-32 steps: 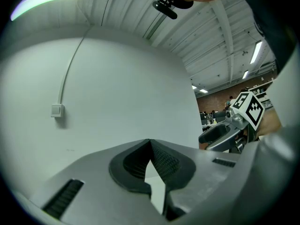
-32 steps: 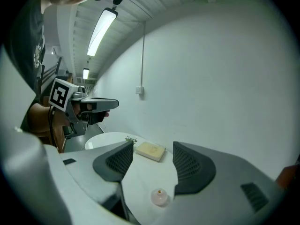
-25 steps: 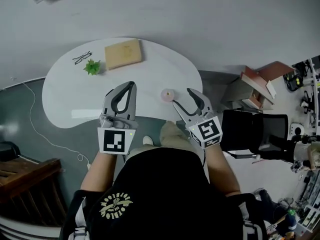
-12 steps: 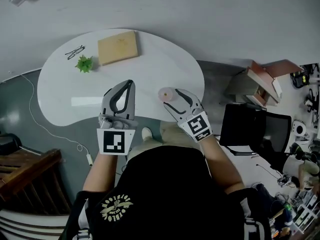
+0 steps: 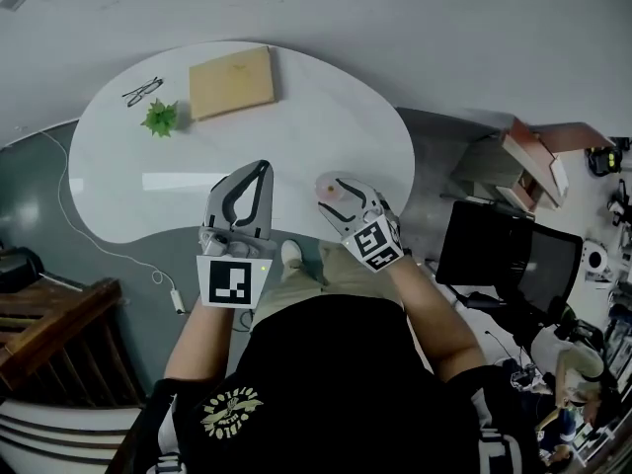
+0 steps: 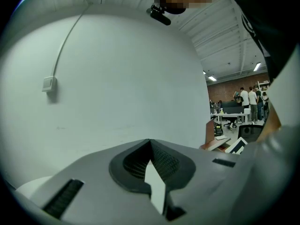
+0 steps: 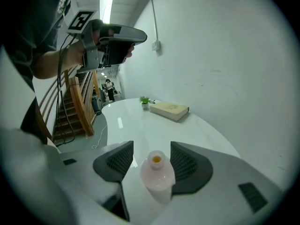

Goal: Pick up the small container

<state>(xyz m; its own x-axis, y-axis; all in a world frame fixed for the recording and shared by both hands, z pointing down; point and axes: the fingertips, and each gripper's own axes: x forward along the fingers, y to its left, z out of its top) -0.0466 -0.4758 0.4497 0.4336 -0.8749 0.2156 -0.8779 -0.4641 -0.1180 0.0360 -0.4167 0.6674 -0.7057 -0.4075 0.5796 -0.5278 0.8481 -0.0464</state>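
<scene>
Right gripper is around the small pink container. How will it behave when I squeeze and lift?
The small container looks glossy and round-bodied, so it may slip or twist in the right gripper. Its squat body and narrow neck suggest it won't tip easily. Being small, it's probably light.

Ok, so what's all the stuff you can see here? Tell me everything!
table: one, white, rounded, in front of the person
book: one, tan, far side of the table
plant: one, green, small, left of the book
glasses: one pair, dark, beside the plant
small container: one, pale pink, near edge of the table
cable: one, white, on the floor left of the table
stairs: one set, brown wood, lower left
left gripper: one, grey, jaws together, empty
right gripper: one, grey, jaws apart around the small container
</scene>
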